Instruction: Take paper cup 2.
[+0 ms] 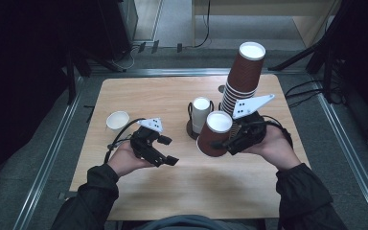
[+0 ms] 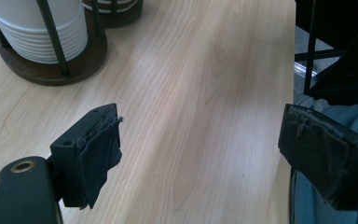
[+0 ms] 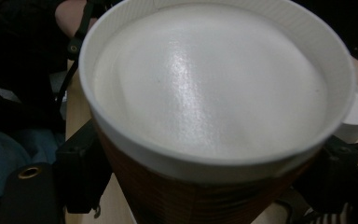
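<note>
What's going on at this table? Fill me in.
A person holds a gripper in each hand at a wooden table. The right gripper is shut on an upside-down brown paper cup, held in front of a tall stack of brown cups. The left gripper is open with nothing between its jaws. A stack of white cups sits in a rack, and a single white cup stands at the left.

Pale wooden table [image 1: 172, 191] on grey carpet [image 1: 43, 158] (metal rails alongside), dim room, light-wood furniture [image 1: 311, 19] behind.
</note>
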`<state>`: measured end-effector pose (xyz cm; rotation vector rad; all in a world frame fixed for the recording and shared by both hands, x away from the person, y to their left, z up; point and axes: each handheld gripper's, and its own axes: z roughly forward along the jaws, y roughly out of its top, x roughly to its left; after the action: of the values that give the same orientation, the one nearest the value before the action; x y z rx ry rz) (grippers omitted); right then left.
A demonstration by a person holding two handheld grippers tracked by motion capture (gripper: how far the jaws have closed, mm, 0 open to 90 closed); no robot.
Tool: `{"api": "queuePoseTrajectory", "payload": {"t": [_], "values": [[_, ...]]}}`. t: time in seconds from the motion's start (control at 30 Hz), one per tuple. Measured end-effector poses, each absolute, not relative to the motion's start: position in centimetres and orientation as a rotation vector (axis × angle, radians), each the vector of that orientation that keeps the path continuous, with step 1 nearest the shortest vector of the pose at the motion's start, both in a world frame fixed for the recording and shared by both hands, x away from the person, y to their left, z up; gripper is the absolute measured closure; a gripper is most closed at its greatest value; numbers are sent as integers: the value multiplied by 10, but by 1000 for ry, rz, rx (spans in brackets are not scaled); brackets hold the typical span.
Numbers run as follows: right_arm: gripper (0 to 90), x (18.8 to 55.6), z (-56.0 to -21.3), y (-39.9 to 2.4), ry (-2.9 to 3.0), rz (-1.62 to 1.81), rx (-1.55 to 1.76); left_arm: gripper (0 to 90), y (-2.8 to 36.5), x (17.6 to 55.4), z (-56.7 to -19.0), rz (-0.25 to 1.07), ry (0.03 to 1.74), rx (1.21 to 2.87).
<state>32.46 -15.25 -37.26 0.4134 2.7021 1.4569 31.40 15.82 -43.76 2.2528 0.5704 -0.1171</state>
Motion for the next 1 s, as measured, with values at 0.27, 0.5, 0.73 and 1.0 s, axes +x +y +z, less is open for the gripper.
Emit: {"api": "queuePoseTrajectory", "payload": {"t": [0.27,0.5,0.73,1.0], "values": [[174,326,-404,-140,2719,1519,418,129,157,314,-436,-138,569,2241],[174,325,-419,-135,2727,1524,418,88,156,312,-434,-140,561,2221],[174,326,-432,-127,2756,1512,403,41,150,312,-434,-141,530,2231],[174,327,-441,-114,2787,1508,381,8,151,307,-438,-87,512,2225]]}}
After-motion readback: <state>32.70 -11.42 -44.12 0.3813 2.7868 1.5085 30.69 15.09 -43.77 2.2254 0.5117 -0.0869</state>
